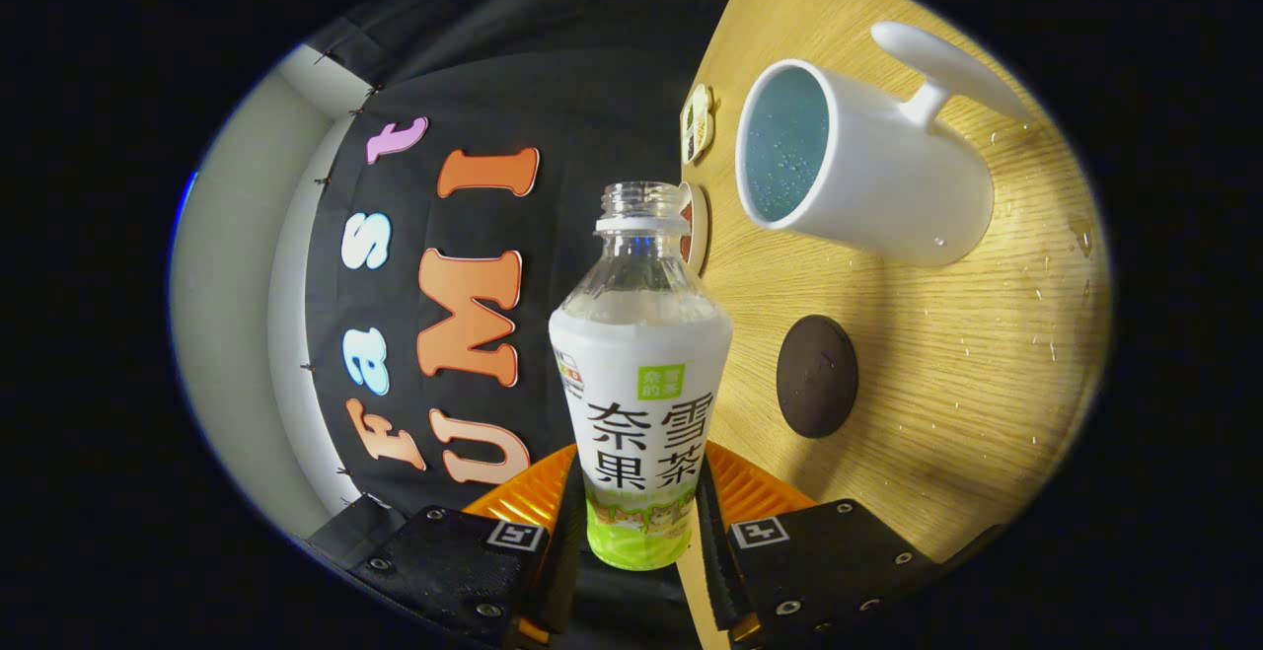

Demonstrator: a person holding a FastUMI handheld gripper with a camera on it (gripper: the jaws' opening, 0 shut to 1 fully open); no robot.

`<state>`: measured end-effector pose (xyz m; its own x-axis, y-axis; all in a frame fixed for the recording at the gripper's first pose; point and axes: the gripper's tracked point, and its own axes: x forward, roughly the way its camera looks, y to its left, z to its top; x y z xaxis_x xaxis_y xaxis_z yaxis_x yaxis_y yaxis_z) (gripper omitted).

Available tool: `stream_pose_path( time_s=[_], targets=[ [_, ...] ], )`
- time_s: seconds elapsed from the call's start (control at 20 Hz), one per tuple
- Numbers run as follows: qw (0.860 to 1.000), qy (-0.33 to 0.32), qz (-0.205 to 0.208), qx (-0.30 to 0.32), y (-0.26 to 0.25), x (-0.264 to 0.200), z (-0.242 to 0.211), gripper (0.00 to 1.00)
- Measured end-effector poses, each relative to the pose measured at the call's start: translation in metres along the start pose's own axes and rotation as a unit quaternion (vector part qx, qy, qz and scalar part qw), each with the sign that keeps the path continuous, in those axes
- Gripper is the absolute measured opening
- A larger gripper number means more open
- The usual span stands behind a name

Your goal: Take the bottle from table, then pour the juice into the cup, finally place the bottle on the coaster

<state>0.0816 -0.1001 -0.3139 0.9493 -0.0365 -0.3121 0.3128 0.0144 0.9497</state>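
Gripper (639, 517) was clamped low on the uncapped bottle (639, 403): light, thin plastic, likely slippery and crushable.

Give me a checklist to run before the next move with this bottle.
1. Gripper shut on the bottle, both fingers pressing its sides: ok.
2. Bottle cap off, neck open: ok.
3. Cup stands on the table, mouth unobstructed: ok.
4. Liquid already in cup: cannot tell; droplets show inside.
5. Dark round coaster bare, ready for the bottle: ok.
6. Juice left in bottle: cannot tell; label hides it.
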Motion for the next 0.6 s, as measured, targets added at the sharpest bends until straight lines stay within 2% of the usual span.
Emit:
stream_pose_path(
  time_s=[0.35, 0.6],
  targets=[
    [0.998, -0.016, 0.015, 0.058, 0.007, -0.005, 0.011, 0.54],
    [0.997, -0.016, 0.019, 0.071, 0.008, -0.005, 0.013, 0.54]
  ],
)
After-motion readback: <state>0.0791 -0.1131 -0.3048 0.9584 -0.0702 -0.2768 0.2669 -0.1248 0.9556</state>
